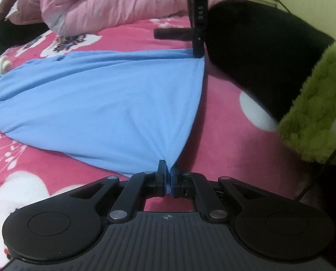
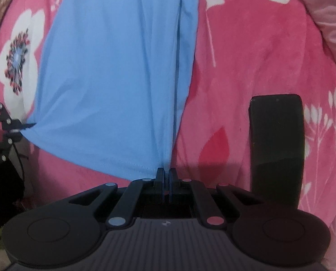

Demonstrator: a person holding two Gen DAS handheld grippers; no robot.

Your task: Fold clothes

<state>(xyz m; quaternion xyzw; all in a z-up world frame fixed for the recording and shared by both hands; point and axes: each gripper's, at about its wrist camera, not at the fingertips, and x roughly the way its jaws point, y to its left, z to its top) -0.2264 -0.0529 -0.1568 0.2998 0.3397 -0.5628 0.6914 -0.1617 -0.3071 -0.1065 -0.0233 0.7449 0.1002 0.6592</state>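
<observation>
A light blue garment (image 1: 104, 103) lies spread on a pink floral blanket (image 1: 224, 135). My left gripper (image 1: 167, 171) is shut on the near corner of the blue garment. My right gripper (image 1: 198, 55) shows in the left wrist view at the garment's far corner, pointing down onto it. In the right wrist view my right gripper (image 2: 166, 174) is shut on a hemmed corner of the blue garment (image 2: 113, 72), and my left gripper (image 2: 30, 125) pinches the cloth at the left edge. The hem between the two corners is stretched taut.
A pale pink quilted coat (image 1: 113, 2) is piled at the back. A black garment (image 1: 262, 52) and a green fluffy fabric (image 1: 319, 113) lie to the right. A black rectangular object (image 2: 277, 149) lies on the blanket (image 2: 246, 67) right of my right gripper.
</observation>
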